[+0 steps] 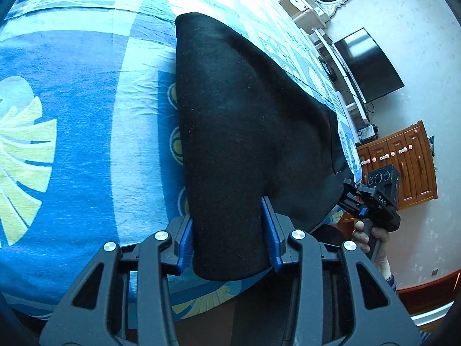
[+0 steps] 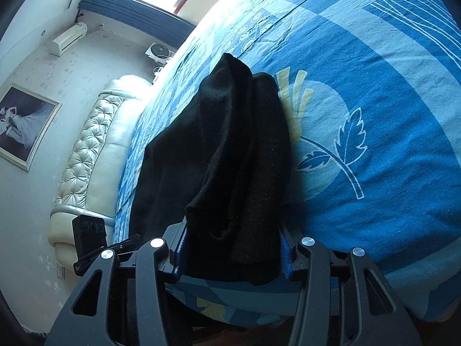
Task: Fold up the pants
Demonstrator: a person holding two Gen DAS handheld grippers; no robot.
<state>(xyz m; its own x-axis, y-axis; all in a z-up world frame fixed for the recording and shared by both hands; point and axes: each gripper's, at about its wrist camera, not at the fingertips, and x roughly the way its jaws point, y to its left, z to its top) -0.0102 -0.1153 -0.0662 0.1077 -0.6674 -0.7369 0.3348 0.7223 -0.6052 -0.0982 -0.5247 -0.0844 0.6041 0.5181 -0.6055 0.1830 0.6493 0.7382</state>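
The black pants point(image 1: 242, 121) lie on the blue patterned bedsheet point(image 1: 75, 150), stretched away from me. My left gripper point(image 1: 227, 239) is shut on the near end of the pants, black cloth filling the gap between its blue pads point(image 1: 272, 239). In the right wrist view the pants point(image 2: 230, 155) bunch up in folds, and my right gripper point(image 2: 233, 256) is shut on their near end. The right gripper also shows in the left wrist view point(image 1: 371, 201), held by a hand at the pants' right corner. The left gripper shows at the lower left of the right wrist view point(image 2: 95, 245).
The bed's edge runs close under both grippers. A white tufted headboard point(image 2: 92, 155) is at the left. A TV point(image 1: 368, 66), a white dresser with mirror point(image 1: 317, 0) and a wooden cabinet point(image 1: 403, 161) stand by the far wall. A framed picture point(image 2: 26, 127) hangs there.
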